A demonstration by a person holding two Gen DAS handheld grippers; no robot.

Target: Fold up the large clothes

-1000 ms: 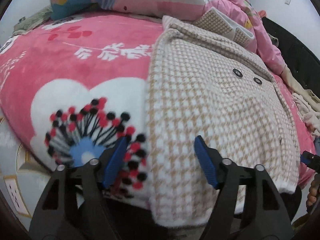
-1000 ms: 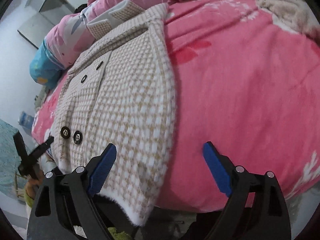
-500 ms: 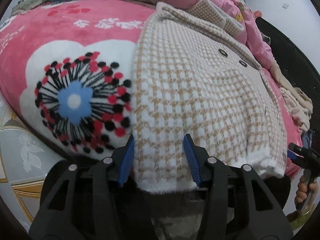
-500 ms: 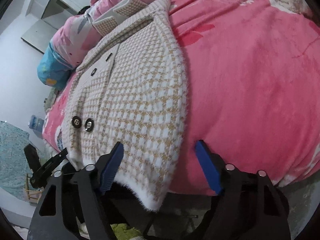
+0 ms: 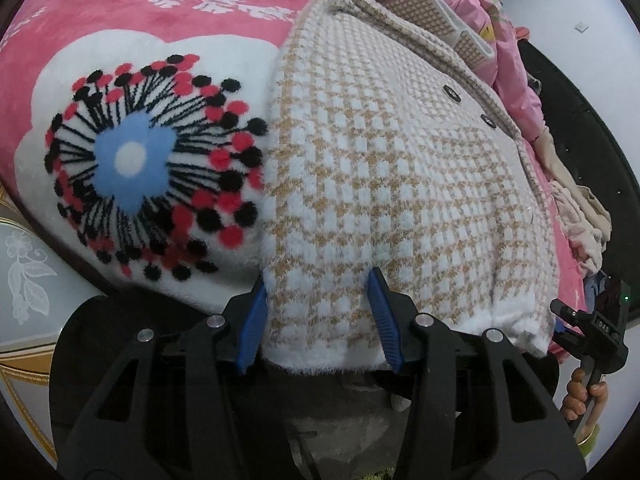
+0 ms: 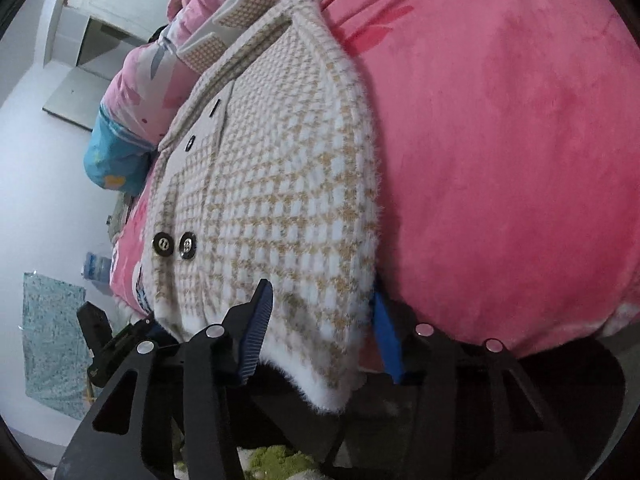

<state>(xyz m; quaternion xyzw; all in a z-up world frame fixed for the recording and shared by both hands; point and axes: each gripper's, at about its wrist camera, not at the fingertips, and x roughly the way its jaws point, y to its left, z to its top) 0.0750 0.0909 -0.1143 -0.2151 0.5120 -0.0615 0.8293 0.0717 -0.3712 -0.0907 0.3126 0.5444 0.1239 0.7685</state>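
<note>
A beige and white houndstooth coat [image 5: 392, 168] with dark buttons lies lengthwise on a pink bed, its hem hanging over the near edge. My left gripper [image 5: 318, 316] is open, its blue pads on either side of the hem's left corner. In the right wrist view the same coat [image 6: 280, 200] shows, and my right gripper [image 6: 320, 332] is open, its pads on either side of the hem's right corner. The right gripper also shows at the far right of the left wrist view [image 5: 588, 332].
The bed is covered by a pink blanket [image 5: 100, 60] with a large flower print. A pink floral quilt [image 6: 160, 72] is bunched at the head of the bed. A pile of clothes [image 5: 576, 216] lies at the right. A white wall stands behind.
Both grippers have moved in toward the coat's hem and their jaws have narrowed. The hem corners now sit between the pads.
</note>
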